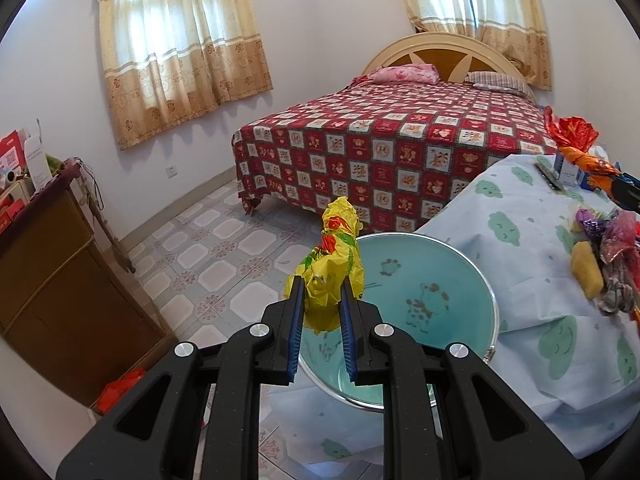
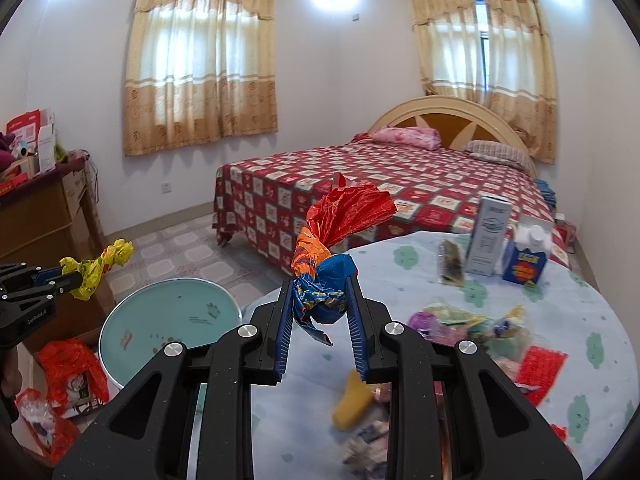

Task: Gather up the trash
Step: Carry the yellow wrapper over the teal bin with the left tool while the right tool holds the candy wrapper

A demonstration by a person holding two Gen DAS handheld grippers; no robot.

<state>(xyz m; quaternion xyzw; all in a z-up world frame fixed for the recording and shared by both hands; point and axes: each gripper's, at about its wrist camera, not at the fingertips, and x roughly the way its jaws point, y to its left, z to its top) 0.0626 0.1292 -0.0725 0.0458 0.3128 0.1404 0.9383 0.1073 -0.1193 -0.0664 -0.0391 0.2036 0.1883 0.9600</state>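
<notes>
My left gripper [image 1: 322,292] is shut on a crumpled yellow wrapper [image 1: 334,264] with red and green print, held over the near rim of a teal basin [image 1: 432,292] on the floor. In the right wrist view the same yellow wrapper [image 2: 98,266] hangs at the far left, above and left of the teal basin [image 2: 168,320]. My right gripper [image 2: 319,292] is shut on a twisted wrapper [image 2: 332,248], blue at the pads, orange and red above, held over the table's left edge. That wrapper [image 1: 576,140] shows at the left view's right edge.
A round table [image 2: 520,360] under a pale blue cloud-print cloth carries several loose wrappers [image 2: 472,324], a yellow piece [image 2: 352,400], a grey carton [image 2: 490,236] and a blue box [image 2: 524,260]. A wooden cabinet [image 1: 52,260] stands left, red bags [image 2: 72,372] at its foot. A bed [image 1: 400,152] lies behind.
</notes>
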